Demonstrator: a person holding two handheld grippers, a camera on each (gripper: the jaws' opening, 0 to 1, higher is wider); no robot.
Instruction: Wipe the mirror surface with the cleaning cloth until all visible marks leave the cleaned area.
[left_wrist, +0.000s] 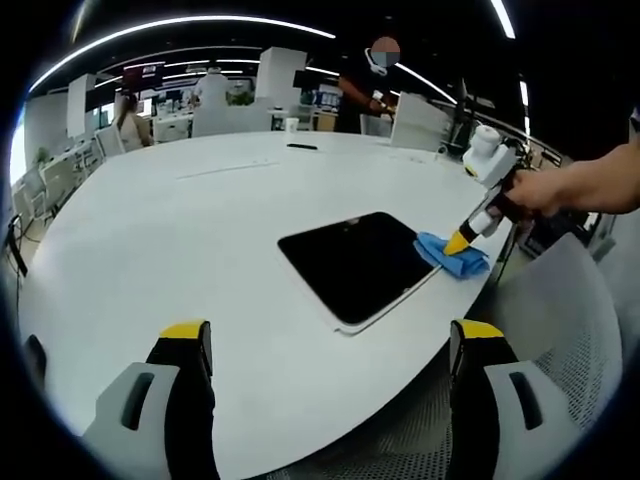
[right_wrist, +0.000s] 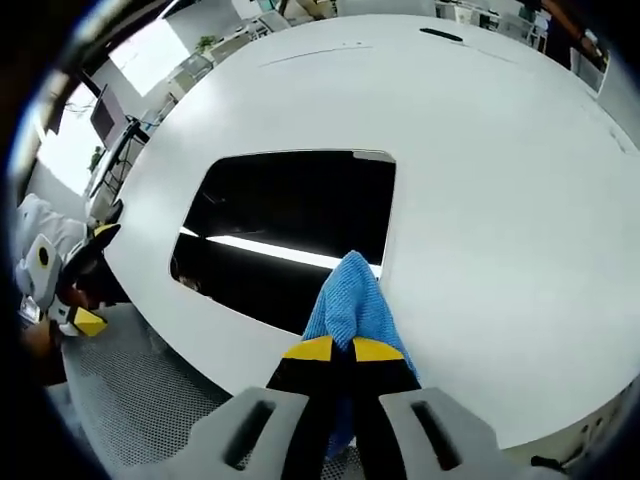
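Note:
The mirror (left_wrist: 350, 262) is a dark rectangular slab lying flat on the white table (left_wrist: 200, 230), near its edge. A blue cleaning cloth (left_wrist: 460, 258) rests at the mirror's right corner, pinched by my right gripper (left_wrist: 458, 242), which a hand (left_wrist: 560, 190) holds. In the right gripper view the yellow-tipped jaws of the right gripper (right_wrist: 340, 348) are shut on the cloth (right_wrist: 350, 295), whose tip overlaps the mirror (right_wrist: 290, 220) at its near edge. A bright light strip reflects in the glass. My left gripper (left_wrist: 330, 335) hangs open over the table's near edge, short of the mirror, and shows again as the left gripper (right_wrist: 70, 290).
A grey mesh chair (left_wrist: 570, 320) stands beside the table edge, also seen as the chair (right_wrist: 130, 400). A small dark object (left_wrist: 300, 147) lies at the far side of the table. People (left_wrist: 365, 85) and office desks are in the background.

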